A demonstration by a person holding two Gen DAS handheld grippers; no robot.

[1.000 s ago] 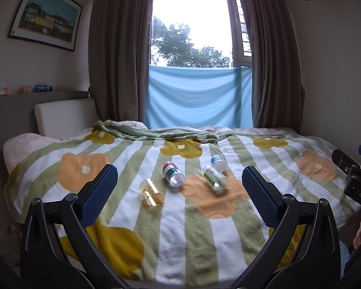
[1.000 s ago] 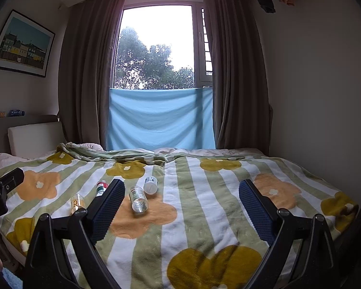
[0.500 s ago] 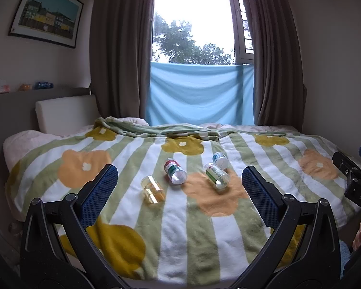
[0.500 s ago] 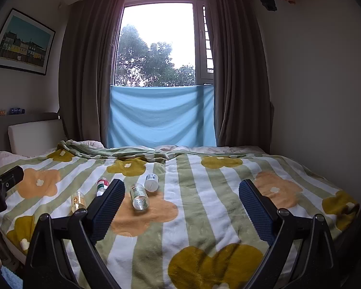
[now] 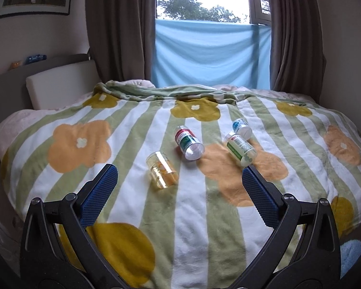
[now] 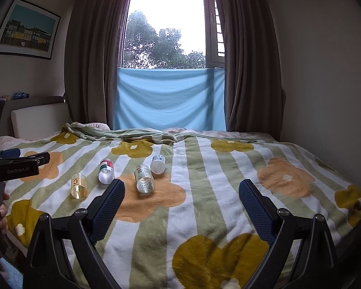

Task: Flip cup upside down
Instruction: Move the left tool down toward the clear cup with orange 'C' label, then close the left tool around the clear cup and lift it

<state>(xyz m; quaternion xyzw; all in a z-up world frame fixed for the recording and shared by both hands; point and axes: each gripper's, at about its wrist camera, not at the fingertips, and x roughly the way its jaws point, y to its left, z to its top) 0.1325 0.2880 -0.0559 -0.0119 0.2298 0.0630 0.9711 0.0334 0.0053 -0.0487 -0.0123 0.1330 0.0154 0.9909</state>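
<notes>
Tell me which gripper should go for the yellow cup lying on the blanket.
Left, probably. The yellow cup lies on its side close ahead of the left gripper, almost between its open jaws. From the right gripper, also open, the cup sits far off to the left, beyond the other cups.

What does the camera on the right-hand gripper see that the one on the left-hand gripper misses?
Only the right wrist view shows the left gripper from the side, plus the person's fingers at the frame edge.

Only the left wrist view shows a blue fluffy thing beside the bed.

Both show four cups lying on the blanket, including the yellow cup, and open jaws holding nothing.
</notes>
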